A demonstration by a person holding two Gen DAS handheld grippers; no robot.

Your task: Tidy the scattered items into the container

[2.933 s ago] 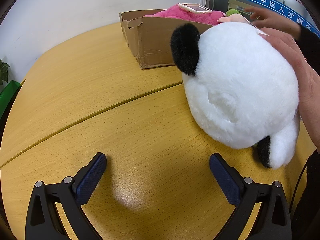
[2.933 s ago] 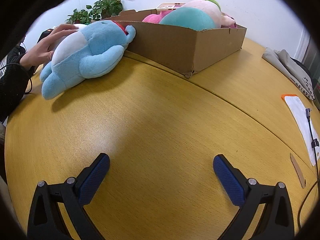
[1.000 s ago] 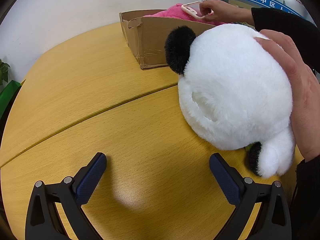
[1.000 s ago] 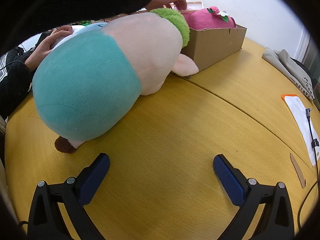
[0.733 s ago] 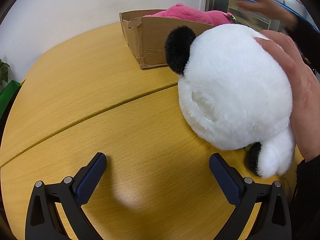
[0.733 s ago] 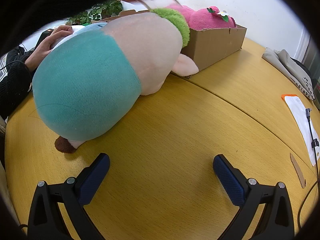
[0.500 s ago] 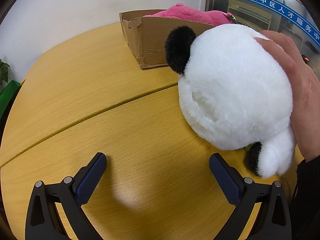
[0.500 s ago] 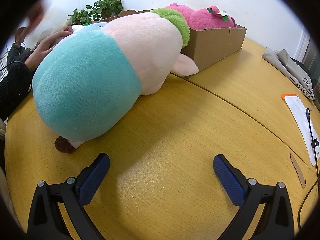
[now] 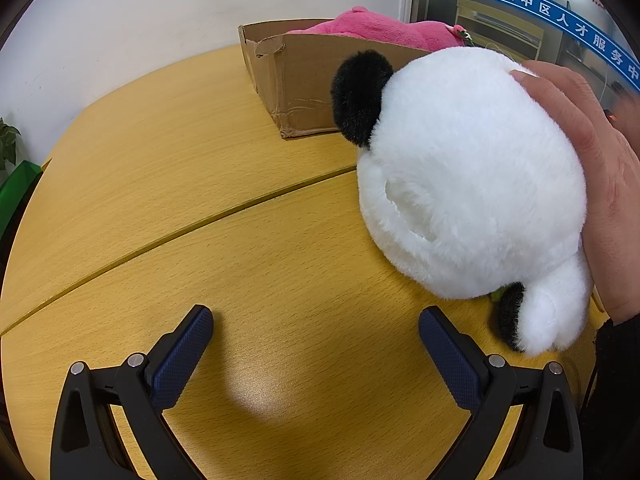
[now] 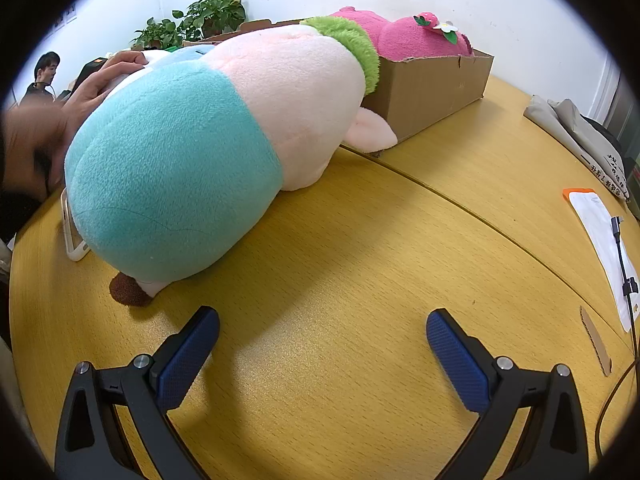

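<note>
Grippers both spread wide, nothing held: left gripper (image 9: pixel 316 338) hovers low over bare wooden table (image 9: pixel 168 168), right gripper (image 10: pixel 323 338) likewise over table, both w/ blue pads apart

White panda plush (image 9: pixel 468 184) sits on table just ahead-right of left gripper, black ear up top, black-tipped foot near the right finger. A bare hand (image 9: pixel 596 184) rests on its right side, black sleeve below. Plush is outside the cardboard box (image 9: pixel 304 80), which stands behind it at table's far side, torn corner facing cam; box/plush touching or not – can't tell

Right wrist view: big teal-and-pink plush (image 10: pixel 224 148) w/ green fuzzy collar lies on table ahead-left of right gripper, brown foot at near end, pink ear close to box corner. Also outside the box. Pink plush (image 10: pixel 408 40) w/ strawberry and flower trim lies inside box, bulging above rim. Light blue plush mostly hidden behind teal one, a hand on it

Phone in white case (image 10: pixel 72 224) at teal plush's left edge. On right: white sheet w/ orange edge (image 10: pixel 596 220), cable, folded bag (image 10: pixel 580 136). Potted plants (image 10: pixel 196 20) by wall
</note>
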